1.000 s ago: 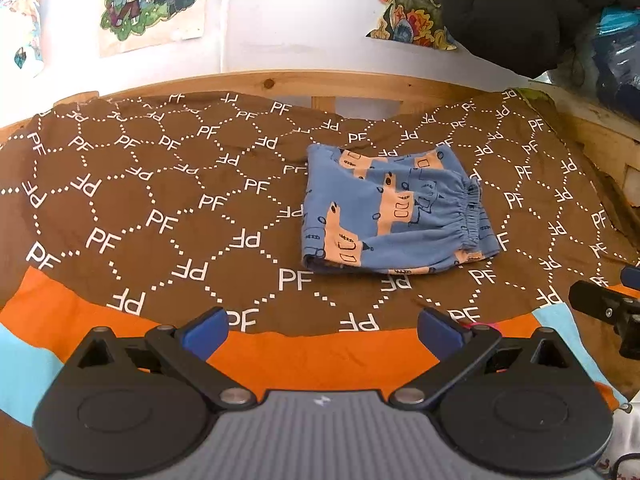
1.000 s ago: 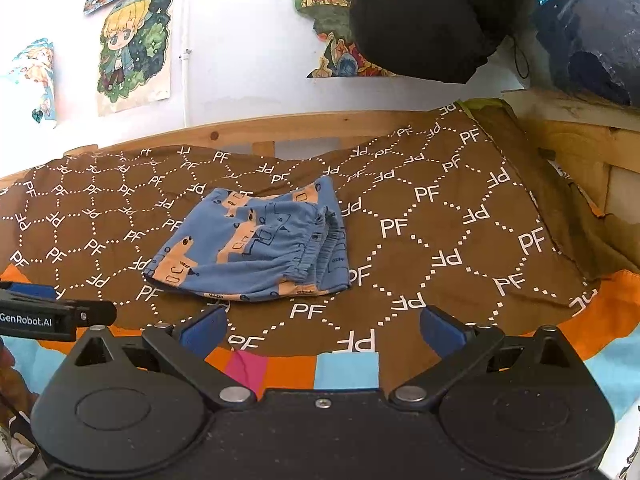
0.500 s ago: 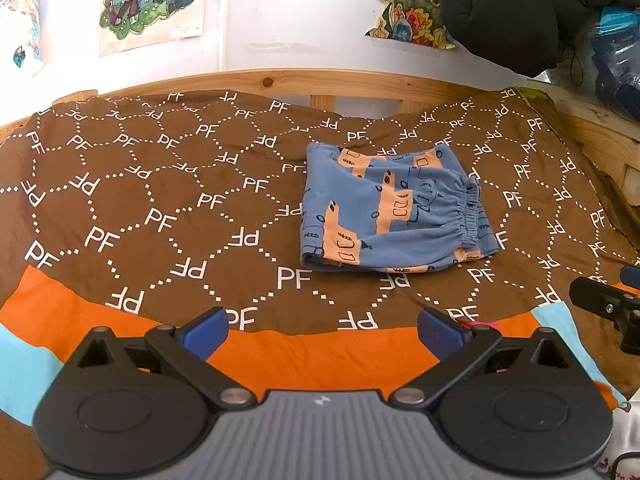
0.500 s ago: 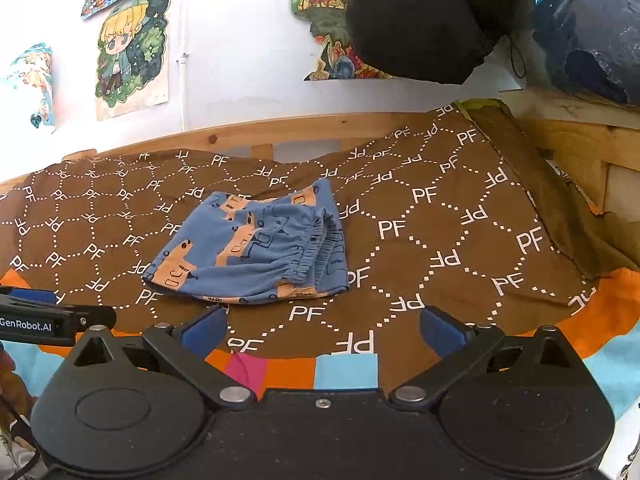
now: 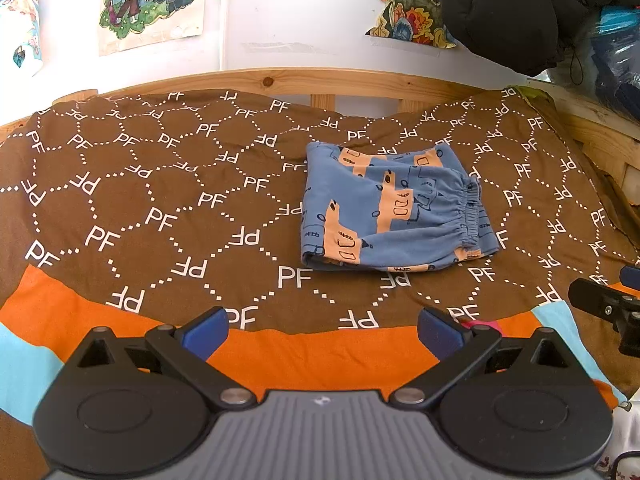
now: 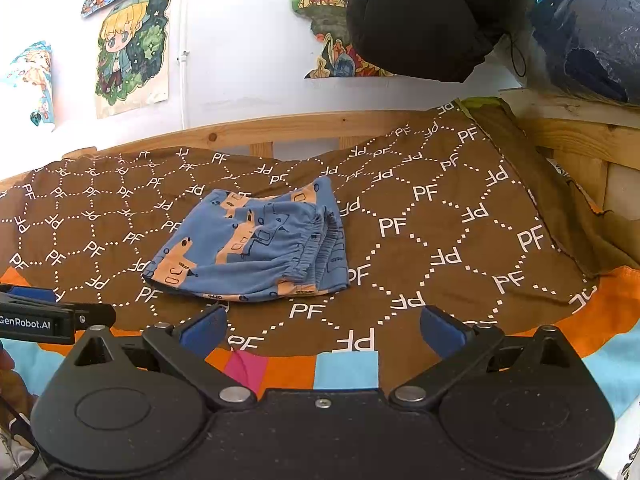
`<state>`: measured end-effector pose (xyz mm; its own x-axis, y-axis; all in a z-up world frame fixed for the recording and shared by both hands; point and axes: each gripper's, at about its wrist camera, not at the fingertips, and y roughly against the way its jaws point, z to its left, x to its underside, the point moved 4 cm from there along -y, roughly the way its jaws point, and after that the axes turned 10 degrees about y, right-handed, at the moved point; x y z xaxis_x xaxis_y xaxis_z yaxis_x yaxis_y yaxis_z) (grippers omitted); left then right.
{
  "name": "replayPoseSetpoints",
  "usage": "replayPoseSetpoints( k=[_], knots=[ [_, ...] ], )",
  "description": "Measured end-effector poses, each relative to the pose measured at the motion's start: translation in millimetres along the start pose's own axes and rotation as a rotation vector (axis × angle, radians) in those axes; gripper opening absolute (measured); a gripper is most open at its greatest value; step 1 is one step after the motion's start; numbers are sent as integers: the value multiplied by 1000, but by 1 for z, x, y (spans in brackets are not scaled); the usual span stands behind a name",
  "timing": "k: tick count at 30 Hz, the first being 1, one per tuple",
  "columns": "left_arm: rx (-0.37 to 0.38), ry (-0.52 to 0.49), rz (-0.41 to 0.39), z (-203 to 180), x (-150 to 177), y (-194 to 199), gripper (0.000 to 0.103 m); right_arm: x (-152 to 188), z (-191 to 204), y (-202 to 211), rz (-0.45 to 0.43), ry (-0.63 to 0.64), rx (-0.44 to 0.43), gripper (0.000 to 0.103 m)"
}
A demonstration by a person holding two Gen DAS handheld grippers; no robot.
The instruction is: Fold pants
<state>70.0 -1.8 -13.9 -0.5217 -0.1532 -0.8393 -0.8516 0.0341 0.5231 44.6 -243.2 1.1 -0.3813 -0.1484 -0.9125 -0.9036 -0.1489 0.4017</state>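
Small blue pants [image 5: 384,208] with an orange print lie folded into a compact rectangle on the brown "PF" blanket [image 5: 160,200], elastic waistband to the right. They also show in the right wrist view [image 6: 256,248]. My left gripper [image 5: 322,330] is open and empty, held back over the blanket's orange border, well short of the pants. My right gripper [image 6: 324,330] is open and empty, also near the front edge. Each gripper shows at the edge of the other's view, the right gripper [image 5: 608,312] and the left gripper [image 6: 40,316].
A wooden bed rail [image 5: 320,84] runs along the far edge by the white wall with posters. A black bag [image 5: 520,8] hangs at the upper right. A blue plastic-wrapped bundle [image 6: 588,28] sits on the wooden ledge at right.
Both grippers have drifted very slightly; the pants lie unmoved and both grippers stay open.
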Motion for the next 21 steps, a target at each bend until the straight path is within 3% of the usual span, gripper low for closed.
replayPoseSetpoints(
  k=[21],
  knots=[
    [0, 3, 8, 1, 2, -1, 103, 2, 2, 0, 2, 7, 1, 102]
  ],
)
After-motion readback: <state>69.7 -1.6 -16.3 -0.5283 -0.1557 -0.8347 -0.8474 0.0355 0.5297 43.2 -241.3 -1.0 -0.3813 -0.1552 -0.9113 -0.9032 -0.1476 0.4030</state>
